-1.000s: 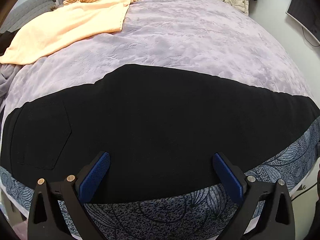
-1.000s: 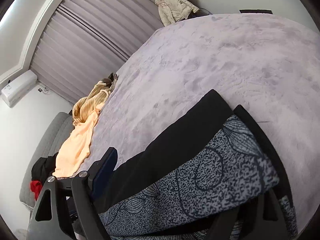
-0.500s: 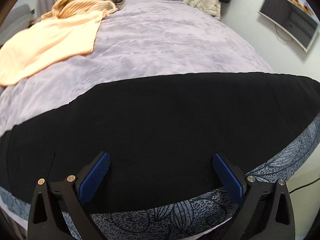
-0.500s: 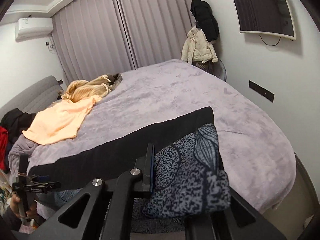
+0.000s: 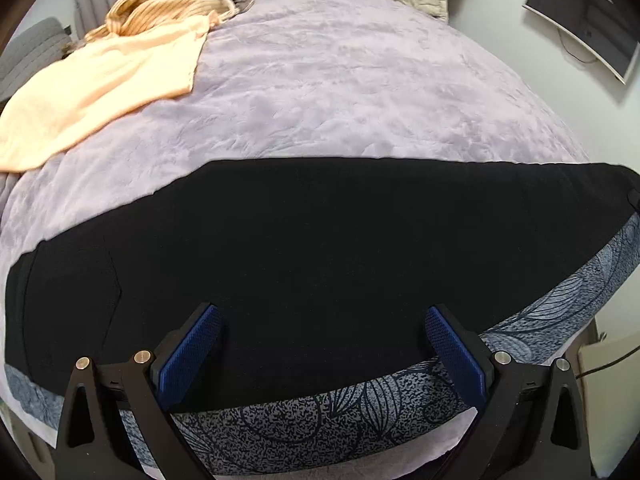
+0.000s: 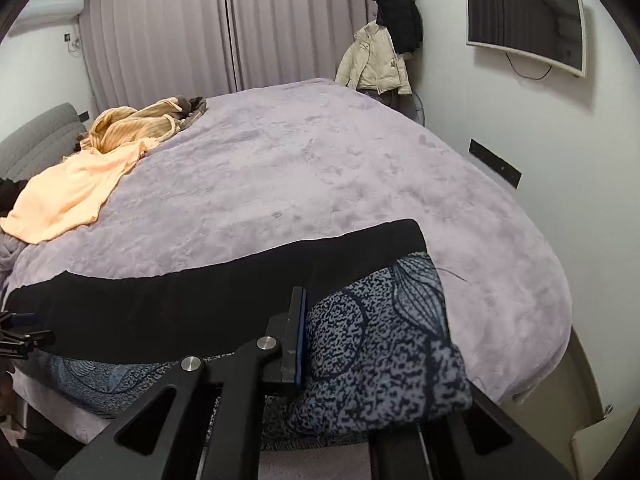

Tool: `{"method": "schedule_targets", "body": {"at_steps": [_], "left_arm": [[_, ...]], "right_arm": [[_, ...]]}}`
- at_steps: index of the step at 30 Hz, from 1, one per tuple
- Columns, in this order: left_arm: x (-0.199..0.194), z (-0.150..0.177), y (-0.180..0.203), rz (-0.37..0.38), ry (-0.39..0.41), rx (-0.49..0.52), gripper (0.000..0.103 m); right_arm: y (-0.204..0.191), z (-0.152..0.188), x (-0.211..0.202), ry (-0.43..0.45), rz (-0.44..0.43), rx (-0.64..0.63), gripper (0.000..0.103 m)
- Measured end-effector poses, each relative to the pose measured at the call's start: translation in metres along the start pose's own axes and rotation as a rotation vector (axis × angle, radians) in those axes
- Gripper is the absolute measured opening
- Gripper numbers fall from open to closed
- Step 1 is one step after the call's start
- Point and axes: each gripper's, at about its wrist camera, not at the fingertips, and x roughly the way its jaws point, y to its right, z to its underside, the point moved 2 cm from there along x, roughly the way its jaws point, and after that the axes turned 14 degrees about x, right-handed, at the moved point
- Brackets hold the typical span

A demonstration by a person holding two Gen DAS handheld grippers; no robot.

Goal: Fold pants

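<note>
Black pants (image 5: 320, 240) with a grey-blue leaf-patterned side (image 5: 400, 396) lie stretched across the near edge of the lilac bed (image 5: 360, 92). My left gripper (image 5: 322, 320) hovers open over the black cloth near the waist end, its blue pads (image 5: 188, 352) wide apart with nothing pinched. In the right wrist view my right gripper (image 6: 305, 332) is shut on the leg end of the pants (image 6: 160, 308). The patterned cloth (image 6: 380, 340) is bunched and draped over its right finger, hiding it. The left gripper (image 6: 20, 336) shows at that view's far left.
A peach cloth (image 5: 100, 88) and a striped yellow garment (image 5: 168, 4) lie at the bed's far left. Jackets (image 6: 380, 60) hang in the far corner, and a TV (image 6: 524, 28) is on the right wall. The bed's edge drops off just below the pants.
The right gripper closed on the pants' leg end, rolled upright and rose with the cloth. The pants' right end lifted and their far edge drew straighter. The left gripper stayed open.
</note>
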Motion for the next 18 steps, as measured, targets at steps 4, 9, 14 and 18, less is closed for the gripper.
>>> {"method": "schedule_targets", "body": {"at_steps": [4,9,14,18], "left_arm": [[0.025,0.004,0.002,-0.07,-0.07,-0.007,0.103],[-0.001,-0.001,0.006,-0.196,-0.011,0.014,0.103],[-0.004,-0.018,0.023,-0.359,0.008,0.063,0.103],[0.005,-0.021,0.053,-0.486,0.01,0.179,0.103]], "right_arm": [[0.024,0.025,0.057,-0.179,0.093,0.025,0.03],[0.046,0.015,0.037,-0.099,0.22,0.112,0.085],[-0.005,-0.004,-0.018,0.124,0.334,0.005,0.093],[-0.121,0.026,-0.007,0.022,0.119,-0.251,0.097]]}}
